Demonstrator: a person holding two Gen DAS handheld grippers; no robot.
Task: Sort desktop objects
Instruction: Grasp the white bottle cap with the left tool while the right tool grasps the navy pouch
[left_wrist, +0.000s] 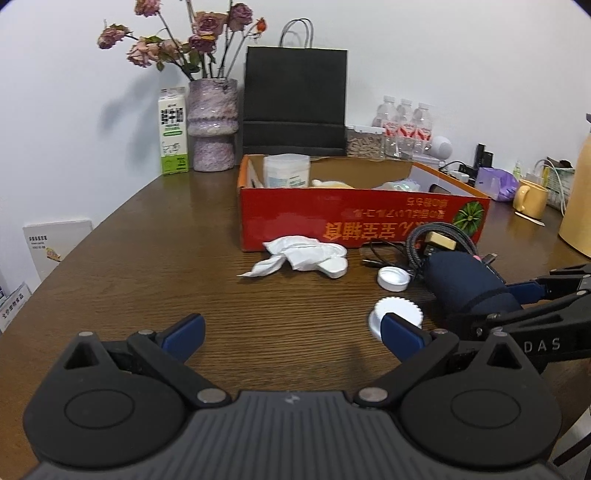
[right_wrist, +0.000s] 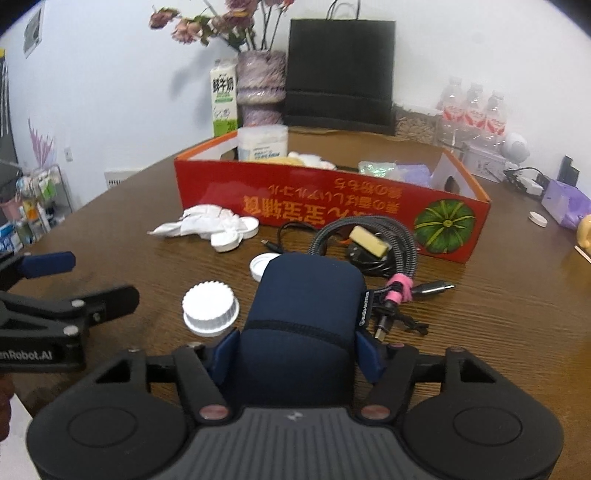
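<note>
Both jaws visible, left gripper (left_wrist: 293, 332) wide open, empty, right gripper (right_wrist: 297, 349) clamping navy pouch (right_wrist: 306, 314), right view only.

Bare bench (left_wrist: 147, 266) lies open left of the crumpled tissue (left_wrist: 295, 253). Rightward, two white lids (right_wrist: 210, 308), coiled cable (right_wrist: 373, 240) and red box (right_wrist: 332, 206) obstruct passage.

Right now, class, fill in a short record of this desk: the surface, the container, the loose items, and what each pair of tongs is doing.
surface: brown wooden table
container: open red box, items already inside
loose items: crumpled tissue, ridged white lid, smaller white cap, coiled cable
right tongs: pads against a navy pouch
left tongs: open, nothing between them
</note>
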